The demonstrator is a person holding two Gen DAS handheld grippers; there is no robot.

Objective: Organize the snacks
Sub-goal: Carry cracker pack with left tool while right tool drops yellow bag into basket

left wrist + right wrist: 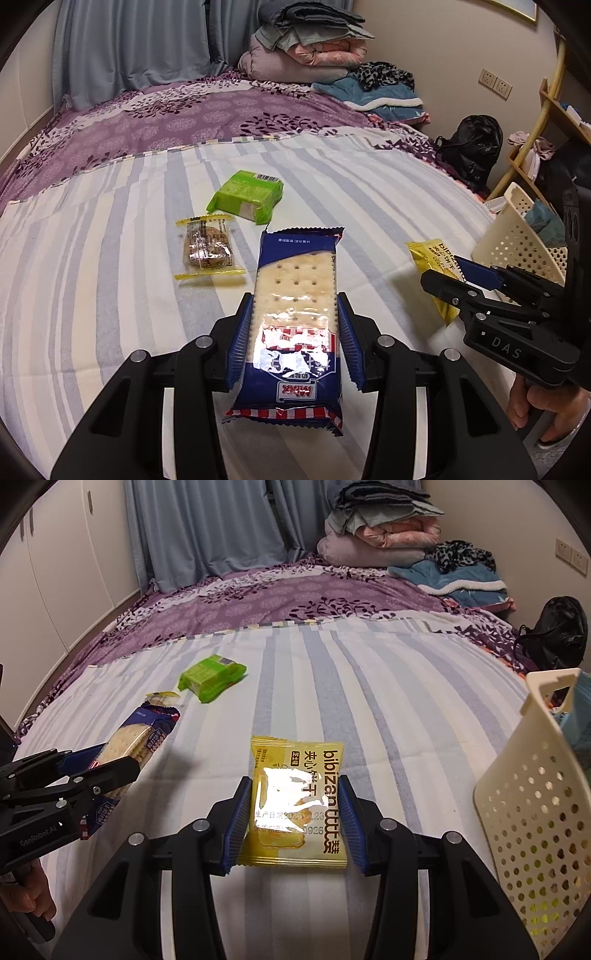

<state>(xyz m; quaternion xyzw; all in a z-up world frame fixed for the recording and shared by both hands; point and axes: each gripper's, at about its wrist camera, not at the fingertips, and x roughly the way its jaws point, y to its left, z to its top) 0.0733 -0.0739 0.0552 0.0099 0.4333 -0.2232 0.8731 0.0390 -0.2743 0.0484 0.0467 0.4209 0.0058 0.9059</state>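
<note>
Gripping a snack in each hand right now. The left gripper [293, 339] has its jaws clamped on the long sides of a blue cracker pack [295, 325], and the pack is lifted off the striped bedsheet [110, 277], sticking out toward 12 o'clock in the left wrist view. The right gripper [293, 819] has its jaws clamped on a yellow biscuit packet [295, 801] the same way, flat between the blue pads.

Two snacks lie loose on the bed: a green pack [245, 195] at about 11 o'clock from the cracker pack, and a small clear cookie packet [208, 247] with yellow ends at about 10 o'clock, just beside the green one but not touching it as far as I can see.

In the right wrist view a cream basket [535, 812] with round holes sits at 3 o'clock, tilted, right at the edge of the bed. A person's hand [546, 410] holds the right gripper's handle at 4 o'clock in the left view.

Far end of the bed at 12 to 1 o'clock has a purple floral cover [295, 594] and a pile of folded blankets [384, 528].
</note>
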